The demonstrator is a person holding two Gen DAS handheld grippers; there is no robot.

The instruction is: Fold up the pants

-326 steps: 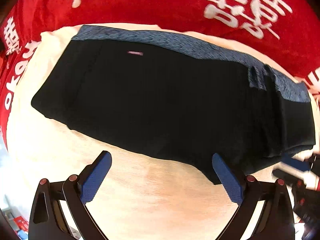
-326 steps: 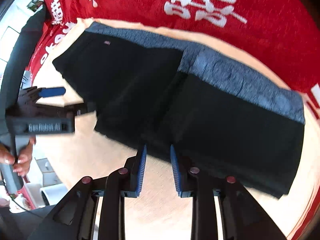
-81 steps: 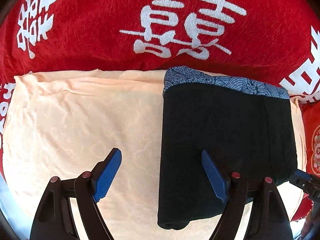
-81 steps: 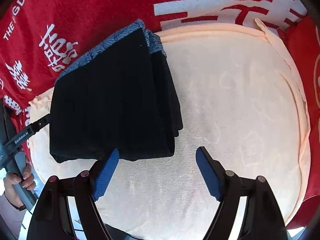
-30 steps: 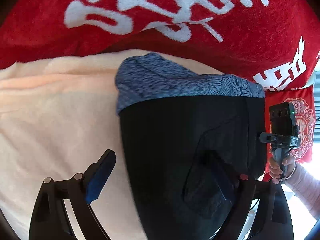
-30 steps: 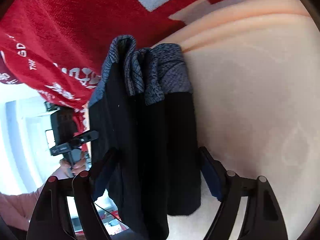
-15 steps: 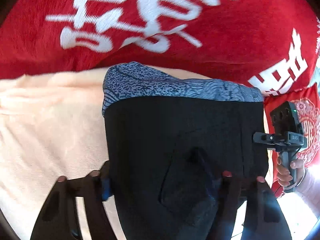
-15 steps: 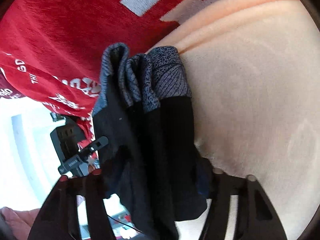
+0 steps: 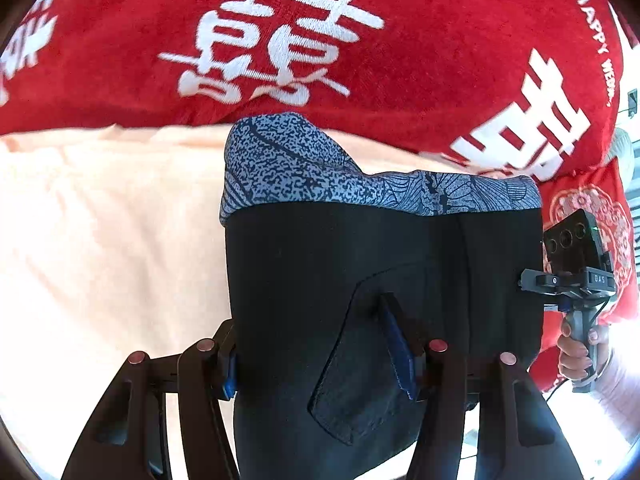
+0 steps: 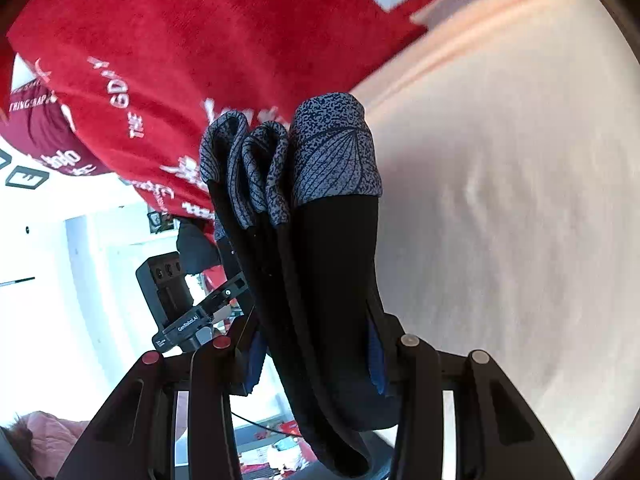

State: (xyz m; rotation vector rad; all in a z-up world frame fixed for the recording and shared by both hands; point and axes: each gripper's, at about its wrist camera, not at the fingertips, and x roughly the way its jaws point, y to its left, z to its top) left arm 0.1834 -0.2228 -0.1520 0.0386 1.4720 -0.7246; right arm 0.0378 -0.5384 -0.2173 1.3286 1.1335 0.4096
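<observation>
The folded black pants [image 9: 360,248] with a blue-grey patterned waistband [image 9: 320,176] hang as a thick bundle above the peach towel. My left gripper [image 9: 316,356] has its jaws closing on the bundle's left part, both blue pads pressing into the fabric. In the right wrist view the pants [image 10: 332,260] show several stacked folds, waistband [image 10: 336,152] at the top. My right gripper [image 10: 316,356] also has its jaws closing, clamped across those folds. Each view shows the other gripper's camera body [image 9: 576,256] [image 10: 176,292] at the bundle's far side.
A peach towel [image 9: 100,220] [image 10: 500,200] covers the surface below. A red blanket with white characters [image 9: 280,40] [image 10: 160,40] lies behind it. A hand [image 9: 580,344] holds the right gripper's handle. A pink sleeve [image 10: 44,432] shows at the lower left.
Both grippers' jaws have closed in from wide apart onto the folded pants. The bundle has come up off the towel, and both views now look from higher.
</observation>
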